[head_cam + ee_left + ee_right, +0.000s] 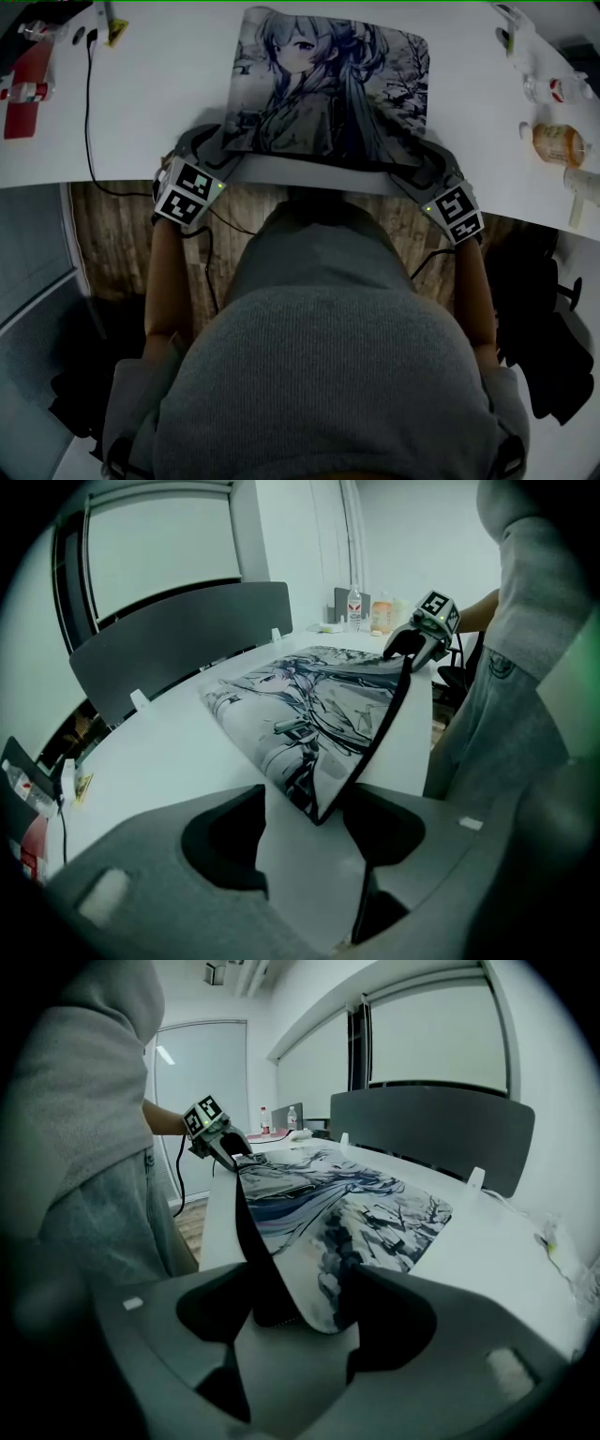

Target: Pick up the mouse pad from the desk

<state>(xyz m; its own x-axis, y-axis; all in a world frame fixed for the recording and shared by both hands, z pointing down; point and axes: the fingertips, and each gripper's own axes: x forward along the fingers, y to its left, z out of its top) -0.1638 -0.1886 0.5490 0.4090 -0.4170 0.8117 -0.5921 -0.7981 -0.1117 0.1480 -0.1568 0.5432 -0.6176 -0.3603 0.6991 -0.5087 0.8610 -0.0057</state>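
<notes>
The mouse pad [328,84], printed with an anime figure, lies on the white desk [159,84], and its near edge is curled up off the surface. My left gripper [208,142] is at the pad's near left corner and my right gripper [424,161] at the near right corner. In the left gripper view the corner [314,803] stands between the spread jaws of the left gripper [305,832], its black underside toward the right jaw, with a gap on the left. In the right gripper view the other corner [309,1307] sits likewise inside the right gripper [305,1312].
Bottles [558,141] stand at the desk's right end. A red packet [28,84] and a black cable [89,103] lie at its left. Grey chair backs [178,630] [431,1129] stand behind the desk's far side. The person's grey-clad body is close to the near edge.
</notes>
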